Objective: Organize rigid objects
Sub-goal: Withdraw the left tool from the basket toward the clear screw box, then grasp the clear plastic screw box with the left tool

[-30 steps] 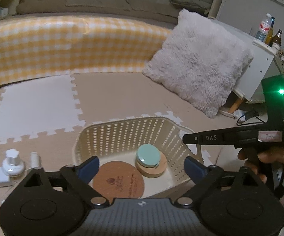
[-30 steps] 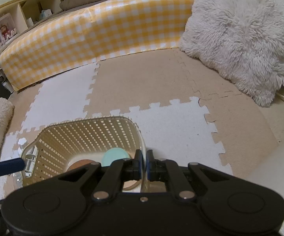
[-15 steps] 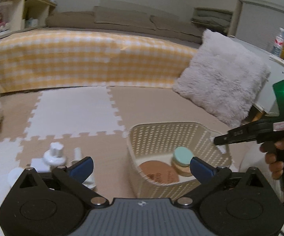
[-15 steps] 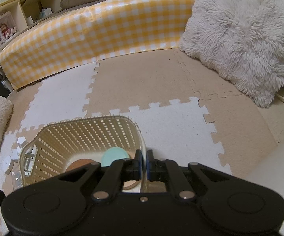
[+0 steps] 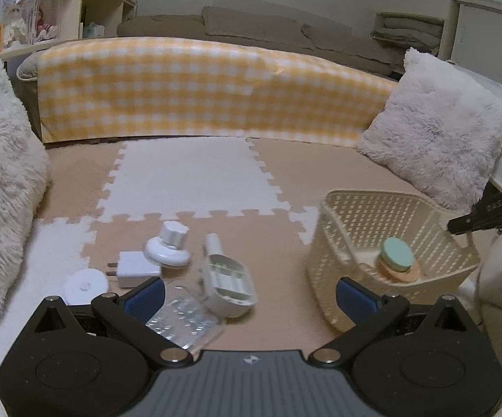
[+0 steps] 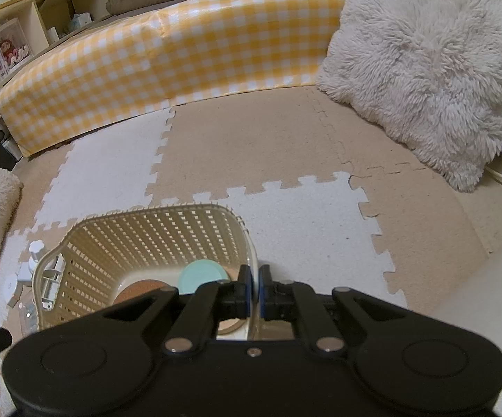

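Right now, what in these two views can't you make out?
- Brown disc in the basket: right view, half hidden by the right gripper; left view, behind the basket wall.
- Clear packet: left view, partly under the left gripper; contents unreadable.
- White bits past the basket: right view, too small and partly hidden.
- Shelf items: left view, blurred.

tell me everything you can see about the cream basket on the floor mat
The basket is cream plastic, roughly rectangular, with rounded corners and walls pierced by a lattice of small holes. It stands upright on the puzzle mat, open at the top. Inside lie a brown round disc and a mint-lidded round container. The right gripper is shut on its near rim. The left gripper is open beside it, not touching.
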Demonstrator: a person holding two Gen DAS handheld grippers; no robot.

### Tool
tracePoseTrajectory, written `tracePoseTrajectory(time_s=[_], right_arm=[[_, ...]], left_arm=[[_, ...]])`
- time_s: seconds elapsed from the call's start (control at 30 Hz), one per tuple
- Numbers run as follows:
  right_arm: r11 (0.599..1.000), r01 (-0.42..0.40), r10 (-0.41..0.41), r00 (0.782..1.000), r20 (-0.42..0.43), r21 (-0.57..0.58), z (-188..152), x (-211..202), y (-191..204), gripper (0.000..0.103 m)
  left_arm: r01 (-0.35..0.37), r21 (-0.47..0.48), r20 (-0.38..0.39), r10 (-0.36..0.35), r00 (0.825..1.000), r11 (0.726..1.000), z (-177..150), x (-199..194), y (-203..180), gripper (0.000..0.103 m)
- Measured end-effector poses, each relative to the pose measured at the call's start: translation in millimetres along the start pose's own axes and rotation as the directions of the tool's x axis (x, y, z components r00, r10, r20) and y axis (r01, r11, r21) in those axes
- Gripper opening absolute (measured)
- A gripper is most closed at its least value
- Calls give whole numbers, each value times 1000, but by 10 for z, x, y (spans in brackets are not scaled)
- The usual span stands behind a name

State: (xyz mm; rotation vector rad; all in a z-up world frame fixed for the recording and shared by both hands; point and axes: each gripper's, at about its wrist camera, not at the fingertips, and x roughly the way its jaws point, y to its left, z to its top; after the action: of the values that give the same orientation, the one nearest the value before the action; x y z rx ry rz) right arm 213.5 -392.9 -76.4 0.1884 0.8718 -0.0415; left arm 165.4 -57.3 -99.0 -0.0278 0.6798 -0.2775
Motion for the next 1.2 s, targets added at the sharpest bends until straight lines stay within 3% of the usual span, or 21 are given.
tracePoseTrajectory(time_s=[0.27, 0.47, 0.63, 0.73, 1.03, 1.2], right_arm=[[1000, 6, -6, 1000, -1, -6, 9, -3, 5, 5], [1000, 11, -11, 1000, 0, -7, 7, 2, 20, 5], [1000, 13, -13, 1000, -1, -9, 5, 2, 29, 5], [1000, 11, -11, 1000, 0, -8, 4, 0, 27, 5], [1000, 10, -10, 1000, -2, -7, 4, 2, 33, 5], [1000, 11, -11, 1000, -2, -8, 5, 2, 34, 5]], left_arm=[[-38, 97, -82, 46, 996, 995, -72, 327, 381, 103], [85, 74, -148, -74, 986, 994, -105, 596, 599, 103], [67, 134, -157, -46, 987, 989, -88, 801, 620, 103], [92, 116, -188, -69, 980, 989, -108, 897, 658, 103], [169, 94, -272, -138, 952, 981, -217, 757, 502, 103], [157, 60, -296, -133, 946, 986, -248, 706, 388, 102]])
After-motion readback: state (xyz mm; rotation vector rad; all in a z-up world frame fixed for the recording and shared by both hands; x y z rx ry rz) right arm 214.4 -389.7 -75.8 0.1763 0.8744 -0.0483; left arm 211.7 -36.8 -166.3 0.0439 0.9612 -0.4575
